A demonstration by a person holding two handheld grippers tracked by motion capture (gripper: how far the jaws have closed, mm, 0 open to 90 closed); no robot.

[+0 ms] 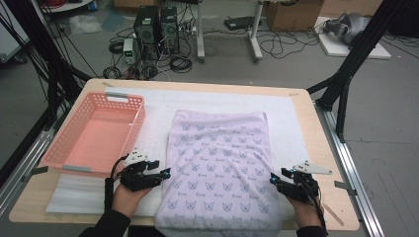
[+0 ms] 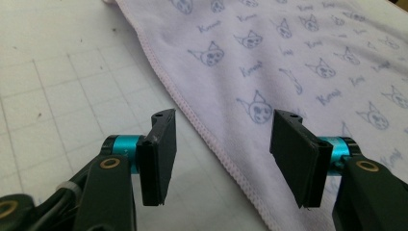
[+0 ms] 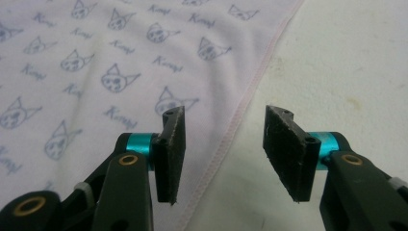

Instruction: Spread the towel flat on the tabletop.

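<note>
Cloth: pale lilac cloth (image 1: 220, 163) printed with small cat faces and script words, lying flat on the white gridded mat (image 1: 291, 123), spread from the middle of the tabletop (image 1: 316, 143) to its near edge; near hem hangs slightly over that edge.
Cloth edges: stitched pink hem runs along both long sides; in the left gripper view the cloth (image 2: 288, 72) has its hem passing diagonally between the jaws; in the right gripper view the cloth (image 3: 120, 72) has its hem doing the same.
Left gripper: left gripper (image 1: 163, 174) at the cloth's left edge, near the tabletop's near-left part, held by the person's left hand (image 1: 127, 195).
Left jaws: parted about halfway, nothing clamped; hem lies below the gap, pads not pressing on it (image 2: 223, 159).
Right gripper: right gripper (image 1: 274, 180) at the cloth's right edge, toward the near-right corner, held by the right hand (image 1: 305, 210).
Right jaws: parted about halfway, nothing gripped; one over cloth, the other over bare mat (image 3: 223, 154).
Basket: pink plastic basket (image 1: 69, 158) on the left side of the tabletop, well apart from the cloth.
</note>
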